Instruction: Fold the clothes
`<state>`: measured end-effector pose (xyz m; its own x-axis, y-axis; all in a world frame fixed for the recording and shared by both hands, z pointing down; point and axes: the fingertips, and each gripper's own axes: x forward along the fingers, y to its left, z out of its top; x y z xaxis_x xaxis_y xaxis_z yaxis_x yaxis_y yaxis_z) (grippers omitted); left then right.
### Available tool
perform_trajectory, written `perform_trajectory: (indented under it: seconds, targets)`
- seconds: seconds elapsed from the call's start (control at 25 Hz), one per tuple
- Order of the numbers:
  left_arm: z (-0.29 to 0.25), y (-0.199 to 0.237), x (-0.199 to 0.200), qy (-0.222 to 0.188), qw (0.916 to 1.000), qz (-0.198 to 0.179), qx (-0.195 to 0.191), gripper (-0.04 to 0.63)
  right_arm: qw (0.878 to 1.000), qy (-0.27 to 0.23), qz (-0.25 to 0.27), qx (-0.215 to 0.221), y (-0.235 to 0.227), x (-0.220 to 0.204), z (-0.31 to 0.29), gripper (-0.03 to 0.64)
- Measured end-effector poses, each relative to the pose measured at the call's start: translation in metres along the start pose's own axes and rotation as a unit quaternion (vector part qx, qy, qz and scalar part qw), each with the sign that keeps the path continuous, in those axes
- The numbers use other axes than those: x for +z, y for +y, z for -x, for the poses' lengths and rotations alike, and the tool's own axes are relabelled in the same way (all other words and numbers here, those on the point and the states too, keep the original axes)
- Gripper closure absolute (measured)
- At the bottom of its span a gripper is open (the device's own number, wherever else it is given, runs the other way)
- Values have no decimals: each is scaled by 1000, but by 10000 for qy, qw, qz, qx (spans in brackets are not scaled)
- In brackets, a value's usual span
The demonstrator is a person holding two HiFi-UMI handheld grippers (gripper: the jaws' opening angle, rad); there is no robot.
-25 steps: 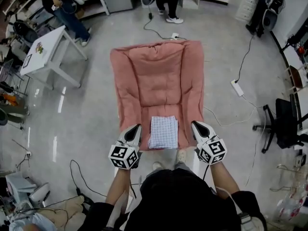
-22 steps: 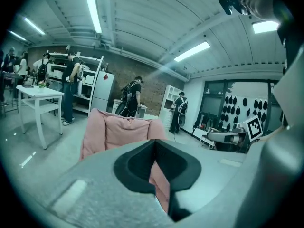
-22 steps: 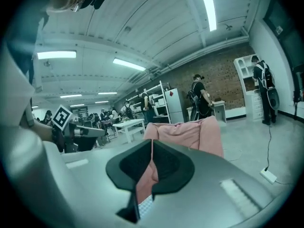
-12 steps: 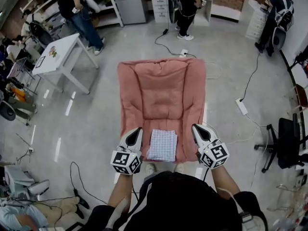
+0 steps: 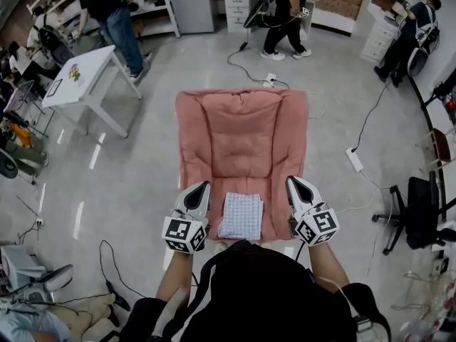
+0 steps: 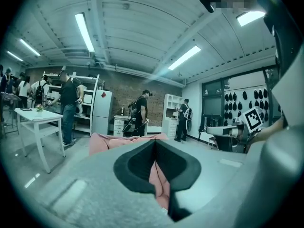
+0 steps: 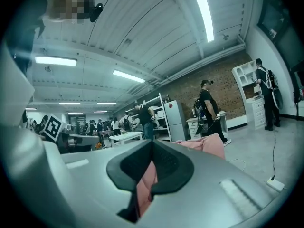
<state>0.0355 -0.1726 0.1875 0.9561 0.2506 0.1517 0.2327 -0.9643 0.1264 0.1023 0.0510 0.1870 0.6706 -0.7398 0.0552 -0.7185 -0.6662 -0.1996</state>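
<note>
The small blue-and-white checked cloth, folded into a neat rectangle [image 5: 241, 216], is lying at the near end of the long pink quilted cover [image 5: 242, 134], just inside its near edge. It is keeping the same spot and the same squared shape it had a second ago. What has changed is around it: both tools are pulling up and away. The left tool [image 5: 201, 186] and the right tool [image 5: 291, 181] are flanking the cloth, each apart from it, over the cover's raised side borders.

Each tool's own view is showing its jaws pressed together with nothing gripped; the pink in the gap below them seems to be the cover beyond. So the fold is looking finished and released.

The far stretch of the cover is lying bare, giving room to push the cloth forward or lay out another piece. The glossy grey floor [image 5: 135, 184] is opening wide on both sides. A white power strip with its cable [image 5: 354, 159] is trailing to the right, and a white table [image 5: 78, 80] is standing well off to the left.
</note>
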Motion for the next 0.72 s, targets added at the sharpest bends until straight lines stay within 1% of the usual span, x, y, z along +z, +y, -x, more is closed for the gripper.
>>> perform_trajectory:
  seconds: [0.2,0.44,0.72]
  targets:
    - [-1,13,4,-20,10000,-53,-59,588,10000,32,21,-64,9,-3,-8,612]
    - [3,14,1,-34,9999,20,-139,588,9998,98,14,-157,14,-9,-6,612]
    - [4,16,-6,7,9998,73,-185,588,9998,177,49,-127,20,-13,-8,612]
